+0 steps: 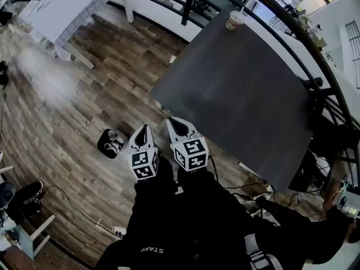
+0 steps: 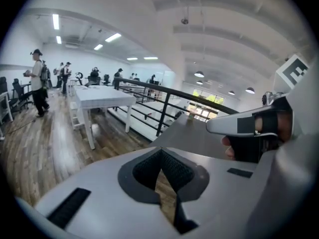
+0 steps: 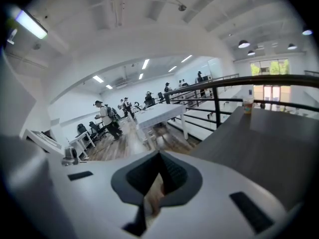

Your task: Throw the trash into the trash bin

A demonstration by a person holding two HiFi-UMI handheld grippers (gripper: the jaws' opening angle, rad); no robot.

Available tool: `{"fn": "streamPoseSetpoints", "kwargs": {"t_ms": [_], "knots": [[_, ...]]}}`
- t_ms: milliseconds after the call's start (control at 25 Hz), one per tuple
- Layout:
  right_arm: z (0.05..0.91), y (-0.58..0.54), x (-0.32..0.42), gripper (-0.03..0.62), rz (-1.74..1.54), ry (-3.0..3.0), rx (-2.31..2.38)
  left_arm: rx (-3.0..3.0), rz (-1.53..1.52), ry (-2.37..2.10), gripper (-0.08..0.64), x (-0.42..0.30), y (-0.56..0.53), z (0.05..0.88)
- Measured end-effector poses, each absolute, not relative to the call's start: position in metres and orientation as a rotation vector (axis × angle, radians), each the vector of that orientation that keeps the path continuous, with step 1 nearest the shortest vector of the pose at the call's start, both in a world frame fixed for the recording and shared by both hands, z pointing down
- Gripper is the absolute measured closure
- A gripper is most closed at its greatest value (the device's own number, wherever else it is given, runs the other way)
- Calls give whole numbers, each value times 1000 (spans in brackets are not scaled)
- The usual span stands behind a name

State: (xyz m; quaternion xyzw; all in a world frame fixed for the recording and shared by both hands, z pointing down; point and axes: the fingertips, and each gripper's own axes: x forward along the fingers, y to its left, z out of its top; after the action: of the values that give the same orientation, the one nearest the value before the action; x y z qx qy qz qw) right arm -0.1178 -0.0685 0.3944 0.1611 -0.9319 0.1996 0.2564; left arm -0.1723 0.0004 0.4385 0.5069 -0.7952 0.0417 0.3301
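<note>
A small black trash bin (image 1: 110, 143) stands on the wooden floor, left of my grippers, with a few pale pieces inside. A paper cup with a straw (image 1: 235, 19) stands at the far end of the dark grey table (image 1: 242, 94); it also shows in the right gripper view as the cup (image 3: 247, 105). My left gripper (image 1: 142, 134) and right gripper (image 1: 180, 126) are side by side near the table's near corner. Both point forward and somewhat down, and both are shut with nothing held. Their closed jaws fill the left gripper view (image 2: 160, 152) and the right gripper view (image 3: 159, 157).
A black railing (image 1: 292, 32) runs behind the grey table. A white table (image 1: 73, 4) stands on the floor to the far left, with people (image 2: 37, 81) beyond it. Cables and a chair base (image 1: 22, 198) lie at the lower left.
</note>
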Motion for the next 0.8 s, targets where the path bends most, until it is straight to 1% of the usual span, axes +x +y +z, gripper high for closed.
{"fn": "streamPoseSetpoints", "kwargs": {"t_ms": [400, 800], "knots": [[337, -161, 46, 577, 576, -2527, 890, 1698, 148, -1915, 560, -34, -117, 377], [285, -215, 198, 577, 541, -2496, 1261, 1972, 162, -1757, 560, 103, -190, 326]]}}
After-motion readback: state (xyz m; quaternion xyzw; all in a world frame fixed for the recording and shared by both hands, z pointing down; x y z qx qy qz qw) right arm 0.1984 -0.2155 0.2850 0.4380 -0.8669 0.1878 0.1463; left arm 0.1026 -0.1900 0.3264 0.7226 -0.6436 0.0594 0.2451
